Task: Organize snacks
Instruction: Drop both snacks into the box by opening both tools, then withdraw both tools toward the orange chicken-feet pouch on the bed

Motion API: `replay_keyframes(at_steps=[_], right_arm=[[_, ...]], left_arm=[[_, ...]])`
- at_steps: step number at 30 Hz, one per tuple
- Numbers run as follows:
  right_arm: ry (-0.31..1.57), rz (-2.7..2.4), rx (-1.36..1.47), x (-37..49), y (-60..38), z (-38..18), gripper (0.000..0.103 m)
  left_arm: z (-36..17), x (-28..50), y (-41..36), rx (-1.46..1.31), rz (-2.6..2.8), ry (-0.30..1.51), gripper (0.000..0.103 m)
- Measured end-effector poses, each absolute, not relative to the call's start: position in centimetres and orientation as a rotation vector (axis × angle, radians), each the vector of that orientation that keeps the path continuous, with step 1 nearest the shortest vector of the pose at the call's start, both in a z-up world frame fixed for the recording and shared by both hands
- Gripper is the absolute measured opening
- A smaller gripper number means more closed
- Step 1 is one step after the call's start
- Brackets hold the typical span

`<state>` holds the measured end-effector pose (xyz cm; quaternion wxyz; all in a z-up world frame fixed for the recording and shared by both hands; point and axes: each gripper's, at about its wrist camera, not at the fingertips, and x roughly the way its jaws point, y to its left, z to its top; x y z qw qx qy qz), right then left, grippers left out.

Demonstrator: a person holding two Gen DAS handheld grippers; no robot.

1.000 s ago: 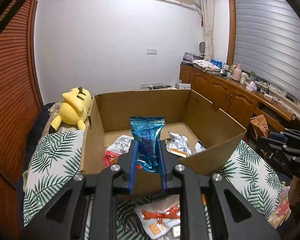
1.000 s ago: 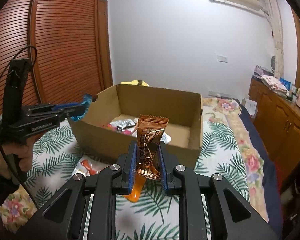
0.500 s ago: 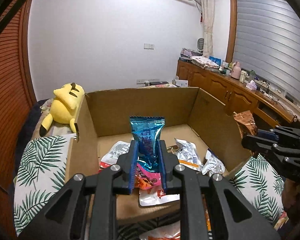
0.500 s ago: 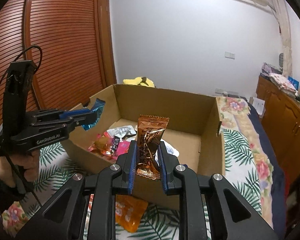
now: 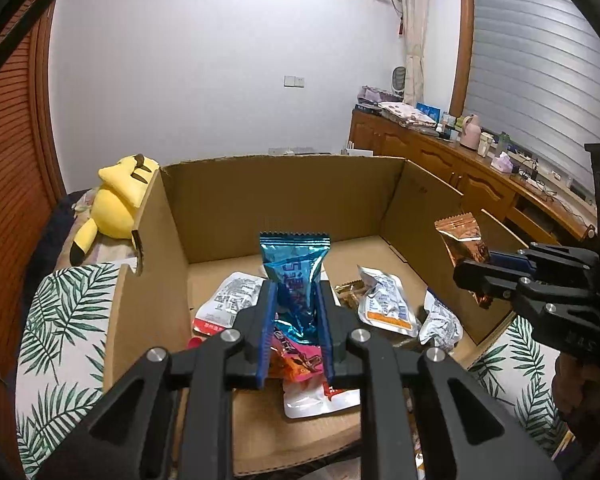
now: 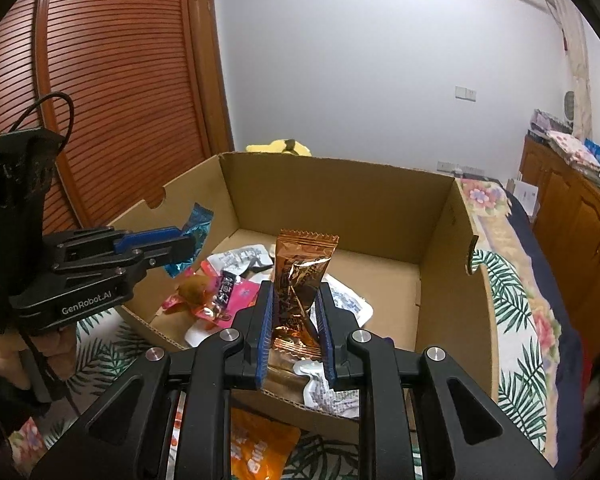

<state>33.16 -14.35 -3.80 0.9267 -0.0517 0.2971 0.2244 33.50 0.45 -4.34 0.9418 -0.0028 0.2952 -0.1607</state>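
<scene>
An open cardboard box [image 5: 284,196] [image 6: 340,204] stands on a leaf-print bed cover, with several snack packets on its floor. My left gripper [image 5: 295,296] is shut on a blue foil snack packet [image 5: 294,268], held upright over the box's near left part. My right gripper [image 6: 294,294] is shut on a copper-brown foil snack packet [image 6: 300,272], upright above the box's near edge. In the left wrist view the right gripper [image 5: 474,268] reaches over the box's right wall with the brown packet [image 5: 462,240]. In the right wrist view the left gripper [image 6: 180,244] holds the blue packet [image 6: 194,232] over the left wall.
A yellow plush toy [image 5: 116,200] lies behind the box on the left. An orange packet [image 6: 256,452] lies on the bed in front of the box. Wooden cabinets [image 5: 480,176] with clutter run along the right wall. A slatted wooden door [image 6: 112,92] stands to the left.
Both grippers have come forward and slightly down, from in front of the box to over its near edge. Each packet stays gripped. The box looks larger and nearer in both views.
</scene>
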Motion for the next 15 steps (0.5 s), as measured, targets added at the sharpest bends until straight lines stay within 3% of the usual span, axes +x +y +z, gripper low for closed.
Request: replay_keyframes(at_steps=[3, 5, 7, 15], right_arm=[[0.61, 0.457, -0.099, 33.3, -14.3, -3.8, 0.02], [0.612, 0.455, -0.1, 33.4, -14.1, -3.7, 0.023], [0.612, 0.447, -0.098, 33.5, -14.1, -3.7, 0.04], [0.583, 0.452, -0.085, 31.6, -14.6, -2.9, 0.04]], left_arm=[[-4.4, 33.5, 0.4, -0.007, -0.33, 0.604, 0.023], [-4.4, 33.5, 0.4, -0.009, -0.337, 0.605, 0.037], [-4.3, 33.4, 0.1, -0.008, -0.342, 0.6, 0.049], [-3.9, 32.4, 0.4, -0.02, -0.327, 0.591, 0.054]])
